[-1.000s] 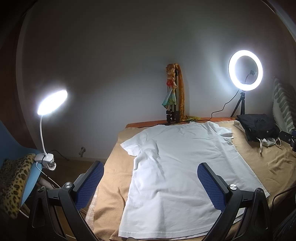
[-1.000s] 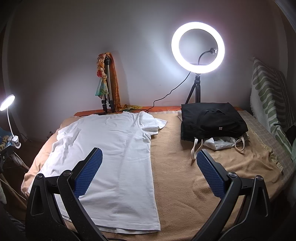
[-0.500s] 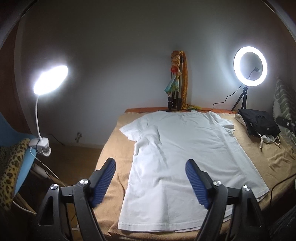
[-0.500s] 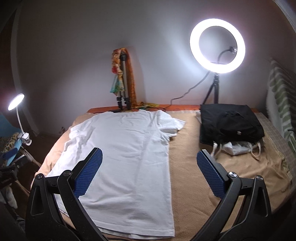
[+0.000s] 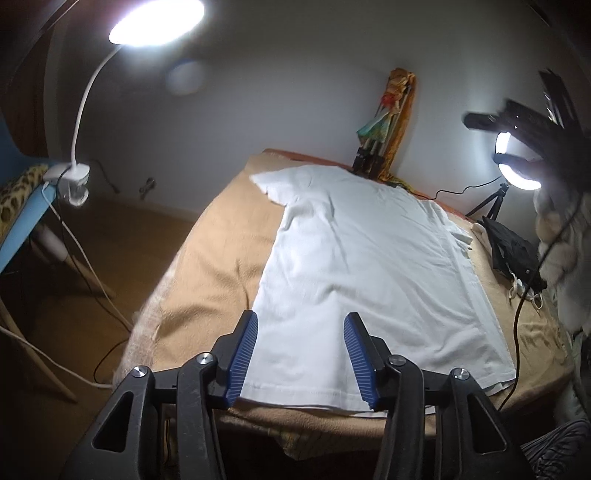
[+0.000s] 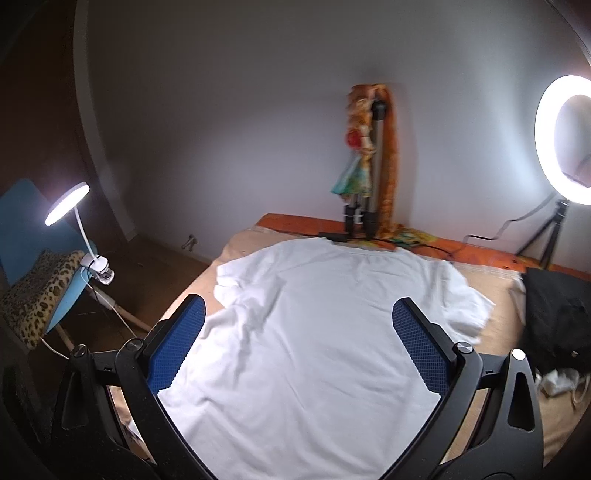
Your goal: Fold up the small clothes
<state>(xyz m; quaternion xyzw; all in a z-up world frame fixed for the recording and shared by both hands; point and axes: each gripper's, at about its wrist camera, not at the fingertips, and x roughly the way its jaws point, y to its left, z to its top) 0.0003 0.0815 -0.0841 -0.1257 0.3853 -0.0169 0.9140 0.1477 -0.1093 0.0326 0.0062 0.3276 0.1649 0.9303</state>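
Observation:
A white T-shirt [image 5: 362, 266] lies flat on a tan blanket, hem near me and collar toward the far wall; it also shows in the right wrist view [image 6: 325, 332]. My left gripper [image 5: 301, 354] is open and empty, hovering over the hem near the shirt's left corner. My right gripper [image 6: 297, 347] is wide open and empty, above the middle of the shirt. The right gripper also shows blurred at the far right of the left wrist view [image 5: 524, 125].
The tan blanket [image 5: 221, 251] covers the bed. A clip lamp [image 5: 155, 22] and a blue chair [image 6: 33, 236] stand at the left. A tripod with colourful cloth [image 6: 365, 166] stands at the back. A ring light [image 6: 565, 140] and a black bag [image 6: 557, 317] are on the right.
The left gripper has moved down and left toward the shirt's hem and its jaws have narrowed. The right gripper has swung left over the shirt, still wide open.

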